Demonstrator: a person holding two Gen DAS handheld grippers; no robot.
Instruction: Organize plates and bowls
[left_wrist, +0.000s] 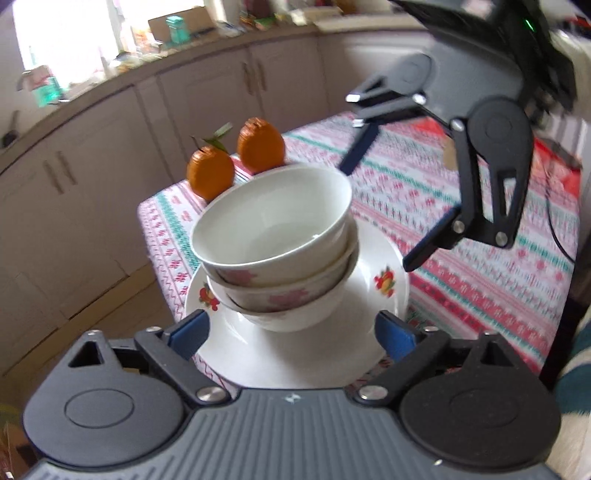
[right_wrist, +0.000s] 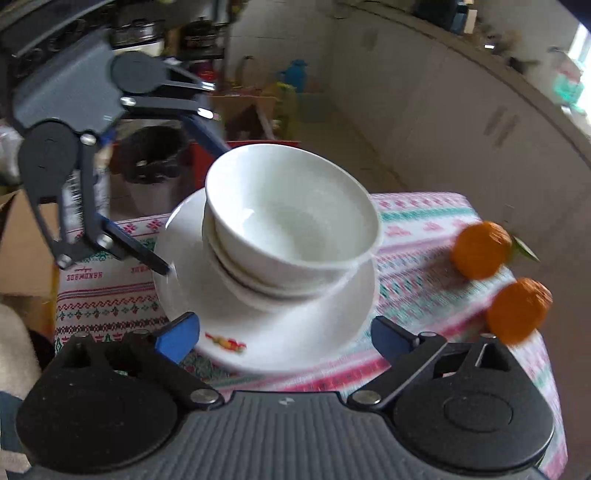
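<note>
Three white bowls (left_wrist: 273, 221) (right_wrist: 291, 214) sit nested and slightly tilted on a white plate (left_wrist: 303, 354) (right_wrist: 295, 325) with fruit decals. The plate rests on a patterned tablecloth (left_wrist: 461, 258). My left gripper (left_wrist: 293, 332) (right_wrist: 188, 206) is open wide, its blue pads either side of the plate's near rim and not pressing on it. My right gripper (right_wrist: 284, 336) (left_wrist: 378, 214) is also open wide on the opposite side of the stack, with nothing held between its fingers.
Two oranges (left_wrist: 210, 173) (left_wrist: 260, 146) lie near the table's corner beyond the stack, also seen as oranges (right_wrist: 480, 249) (right_wrist: 517, 310). Kitchen cabinets (left_wrist: 92, 184) run past the table edge. A dark bin (right_wrist: 155, 162) and boxes stand on the floor.
</note>
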